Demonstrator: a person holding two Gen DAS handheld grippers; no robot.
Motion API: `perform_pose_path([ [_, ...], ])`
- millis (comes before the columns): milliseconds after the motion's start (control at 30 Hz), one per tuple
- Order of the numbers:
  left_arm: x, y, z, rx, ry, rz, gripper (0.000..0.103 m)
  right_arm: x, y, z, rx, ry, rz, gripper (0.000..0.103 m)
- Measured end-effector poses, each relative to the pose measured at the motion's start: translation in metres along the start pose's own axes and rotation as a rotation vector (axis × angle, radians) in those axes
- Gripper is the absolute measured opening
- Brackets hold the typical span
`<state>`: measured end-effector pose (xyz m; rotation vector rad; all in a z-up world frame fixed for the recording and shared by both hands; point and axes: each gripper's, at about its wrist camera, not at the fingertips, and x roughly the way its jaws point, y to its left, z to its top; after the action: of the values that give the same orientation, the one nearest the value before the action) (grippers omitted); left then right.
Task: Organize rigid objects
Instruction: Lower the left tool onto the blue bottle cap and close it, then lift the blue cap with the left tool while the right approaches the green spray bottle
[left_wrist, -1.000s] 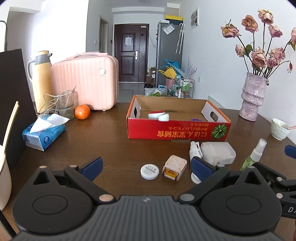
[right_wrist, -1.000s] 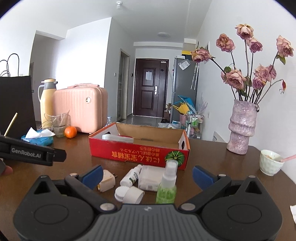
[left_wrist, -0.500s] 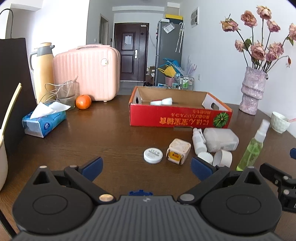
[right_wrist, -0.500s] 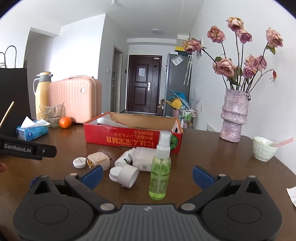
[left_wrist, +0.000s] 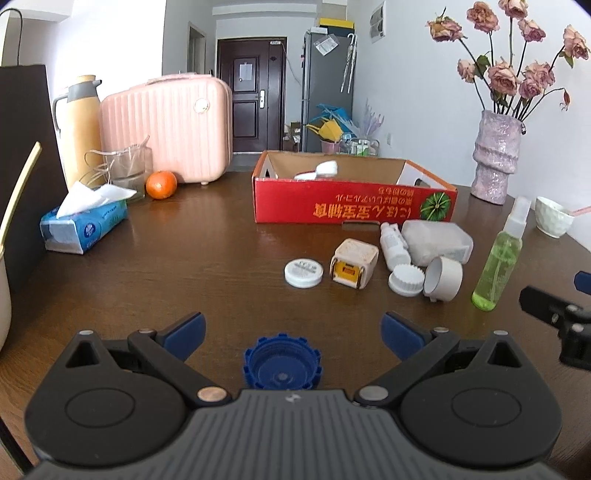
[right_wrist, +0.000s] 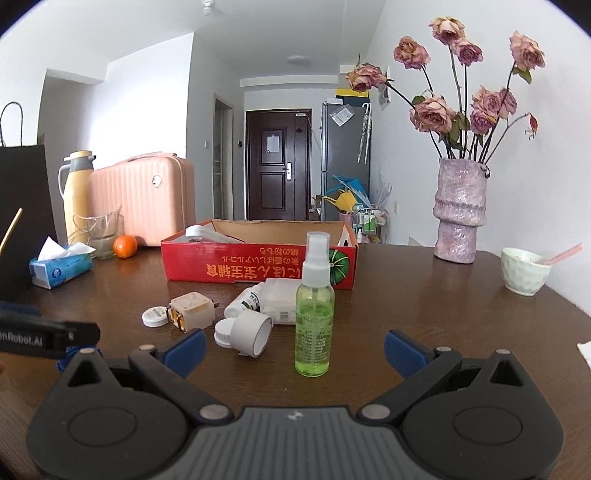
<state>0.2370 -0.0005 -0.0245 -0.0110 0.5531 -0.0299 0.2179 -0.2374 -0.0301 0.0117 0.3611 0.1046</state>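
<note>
- Left tongs (left_wrist: 291, 326) — wide, holding nothing; a blue cap (left_wrist: 281, 369) lies on the bench (left_wrist: 184, 266) between them.
- Right tongs (right_wrist: 294, 345) — wide; a green spray bottle (right_wrist: 314, 314) stands upright just ahead.
- Small white items cluster before the red box (left_wrist: 351, 203).

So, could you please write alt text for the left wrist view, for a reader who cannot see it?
The open left gripper hovers low over a dark wooden table, a blue bottle cap lying between its fingers. Beyond sit small white containers, a green spray bottle and a red cardboard box.
</note>
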Motion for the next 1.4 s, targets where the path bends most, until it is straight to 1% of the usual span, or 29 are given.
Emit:
perform_pose_path([
  [100,0.005,0.004,-0.003,-0.011,0.023,0.007,0.103,0.003,-0.002,-0.002,0.024,0.005,0.006,0.103],
  [300,0.007,0.007,-0.007,-0.009,0.041,0.003,0.103,0.006,-0.007,-0.005,0.058,0.009,0.007,0.103],
  [767,0.018,0.006,-0.013,0.002,0.097,0.022,0.103,0.008,-0.007,-0.006,0.055,0.013,0.002,0.103],
  [833,0.022,0.006,-0.013,0.001,0.113,0.015,0.096,0.008,-0.007,-0.007,0.054,0.013,0.005,0.103],
  [867,0.024,0.006,-0.013,0.000,0.124,0.012,0.089,0.008,-0.007,-0.007,0.055,0.011,0.010,0.103],
  [900,0.027,0.006,-0.013,-0.002,0.137,0.009,0.079,0.007,-0.007,-0.007,0.056,0.010,0.013,0.103],
  [933,0.031,0.007,-0.014,-0.005,0.153,0.004,0.072,0.008,-0.007,-0.007,0.056,0.011,0.013,0.103],
  [967,0.033,0.007,-0.014,-0.008,0.166,-0.002,0.062,0.008,-0.007,-0.007,0.055,0.012,0.010,0.103],
  [1000,0.033,0.007,-0.013,-0.006,0.157,0.007,0.054,0.008,-0.007,-0.007,0.055,0.012,0.010,0.103],
  [1133,0.032,0.009,-0.013,-0.018,0.150,-0.005,0.054,0.008,-0.007,-0.007,0.053,0.014,0.008,0.103],
  [1400,0.022,0.008,-0.003,-0.008,0.104,-0.004,0.054,0.008,-0.006,-0.008,0.050,0.017,0.003,0.103],
])
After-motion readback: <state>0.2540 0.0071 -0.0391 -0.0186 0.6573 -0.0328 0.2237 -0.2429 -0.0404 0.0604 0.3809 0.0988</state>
